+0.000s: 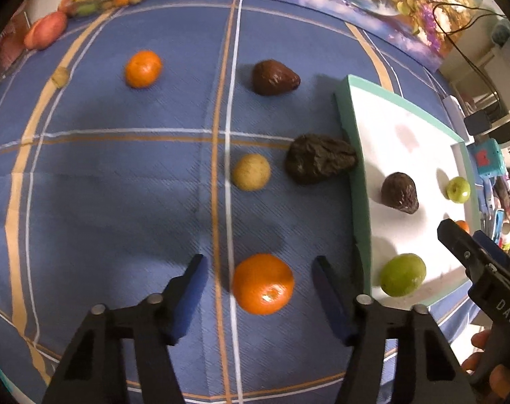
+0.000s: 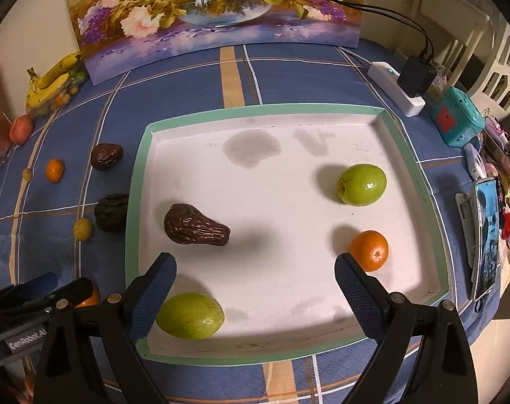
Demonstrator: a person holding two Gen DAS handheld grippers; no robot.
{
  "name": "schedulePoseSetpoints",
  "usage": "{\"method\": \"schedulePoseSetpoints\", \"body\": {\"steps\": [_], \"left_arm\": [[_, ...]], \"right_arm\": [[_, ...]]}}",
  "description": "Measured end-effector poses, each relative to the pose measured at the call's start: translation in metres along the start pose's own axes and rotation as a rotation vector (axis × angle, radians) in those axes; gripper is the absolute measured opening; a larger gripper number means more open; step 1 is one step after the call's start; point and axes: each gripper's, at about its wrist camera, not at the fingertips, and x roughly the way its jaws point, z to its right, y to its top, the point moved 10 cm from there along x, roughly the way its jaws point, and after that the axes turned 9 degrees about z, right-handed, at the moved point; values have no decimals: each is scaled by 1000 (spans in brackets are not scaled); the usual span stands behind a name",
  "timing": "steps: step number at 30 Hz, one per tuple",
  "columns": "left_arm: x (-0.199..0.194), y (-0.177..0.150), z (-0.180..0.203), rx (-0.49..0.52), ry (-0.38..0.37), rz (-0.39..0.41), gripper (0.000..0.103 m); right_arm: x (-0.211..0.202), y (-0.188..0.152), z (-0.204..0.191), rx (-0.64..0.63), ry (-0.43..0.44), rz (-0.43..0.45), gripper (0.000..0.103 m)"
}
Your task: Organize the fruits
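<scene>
In the left wrist view an orange [image 1: 263, 284] lies on the blue checked cloth between the fingers of my left gripper [image 1: 258, 259], with a gap on each side, so the jaws are open around it. Beyond it lie a small yellow fruit [image 1: 250, 171], two dark wrinkled fruits [image 1: 319, 163] [image 1: 274, 76] and another orange [image 1: 143, 68]. My right gripper [image 2: 255, 262] hangs open and empty over the white tray [image 2: 134, 202]. The tray holds a dark wrinkled fruit [image 2: 194, 225], two green fruits [image 2: 362, 184] [image 2: 190, 315] and an orange [image 2: 371, 249].
A flower painting [image 2: 214, 10] leans at the back. Bananas [image 2: 53, 79] and a red fruit [image 2: 21, 128] sit at the far left. On the right are a power strip with a plug [image 2: 403, 87], a teal box [image 2: 455, 121] and a phone [image 2: 487, 239].
</scene>
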Motion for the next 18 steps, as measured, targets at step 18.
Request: {"method": "schedulePoseSetpoints", "body": {"steps": [18], "left_arm": [[-5,2,-6,-88,-38,27,40]], "right_arm": [[4,-3,-7,-12,17,-21,95]]}}
